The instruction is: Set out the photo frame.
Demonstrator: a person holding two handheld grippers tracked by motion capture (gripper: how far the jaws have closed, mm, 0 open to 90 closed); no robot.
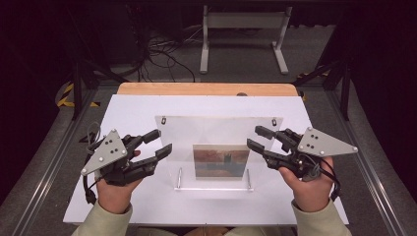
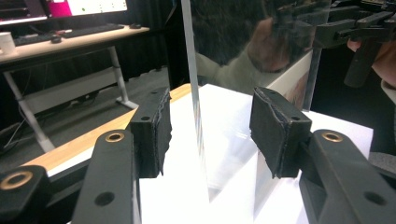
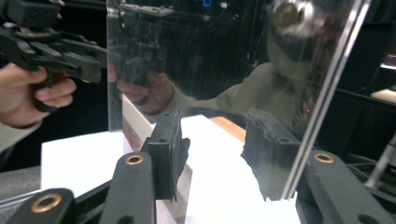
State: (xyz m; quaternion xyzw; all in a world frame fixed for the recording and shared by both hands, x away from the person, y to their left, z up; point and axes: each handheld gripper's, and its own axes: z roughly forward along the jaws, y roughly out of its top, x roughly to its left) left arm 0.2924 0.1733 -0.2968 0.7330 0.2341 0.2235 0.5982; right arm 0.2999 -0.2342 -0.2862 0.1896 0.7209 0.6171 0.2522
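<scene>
A clear acrylic panel (image 1: pixel 216 130) stands upright on a white board (image 1: pixel 133 113). A small brownish picture card (image 1: pixel 220 161) leans at its base. My left gripper (image 1: pixel 158 142) is open, its jaws straddling the panel's left edge (image 2: pixel 194 93) without touching it, as the left gripper view (image 2: pixel 210 135) shows. At the other side my right gripper (image 1: pixel 258 137) is open too, straddling the right edge (image 3: pixel 327 93); in the right gripper view (image 3: pixel 217 149) one jaw is seen through the plastic. Each gripper view shows the other gripper (image 2: pixel 355 28) (image 3: pixel 46 42) beyond the panel.
The white board lies on a wooden tabletop (image 1: pixel 206 89). Behind the table are a white metal stand (image 1: pixel 243 19) and loose cables (image 1: pixel 162 54) on the floor. A desk with monitors (image 2: pixel 70 39) stands off to the side. The card's edge (image 3: pixel 135 121) is near my right gripper's jaw.
</scene>
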